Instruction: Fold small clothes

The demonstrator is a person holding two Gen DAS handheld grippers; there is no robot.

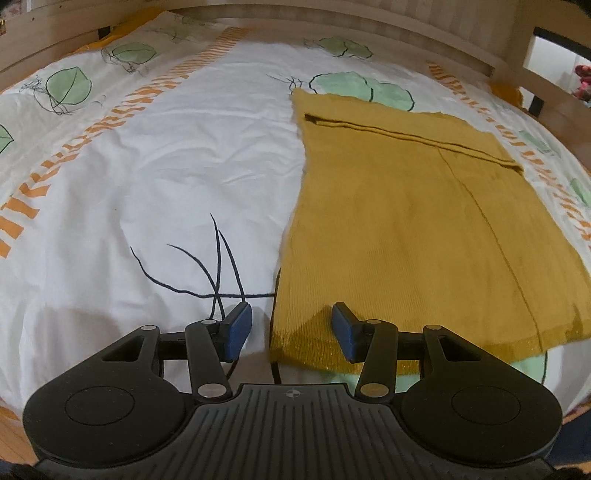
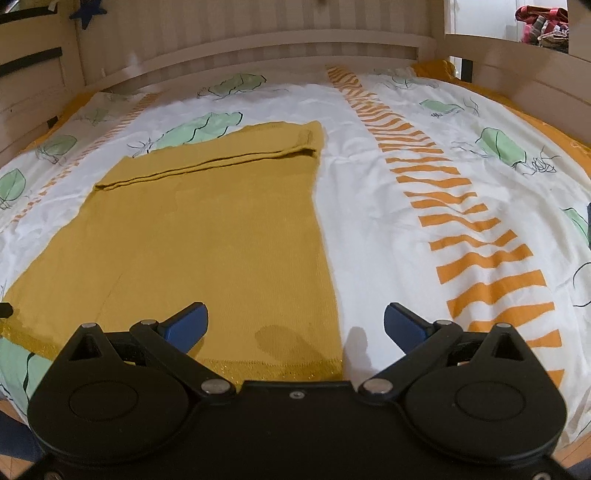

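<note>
A mustard-yellow knit garment lies flat on the bed, its sleeves folded across the far end and its hem toward me. My left gripper hovers open just above the hem's near left corner, with the garment's left edge running between its blue pads. In the right wrist view the same garment fills the left half. My right gripper stands wide open over the near right corner of the hem, nothing pinched between its fingers.
The bed cover is white with green leaves and orange stripes. A wooden bed rail curves round the far side. A strip of wooden floor shows at the near edge. Colourful items sit beyond the rail at the far right.
</note>
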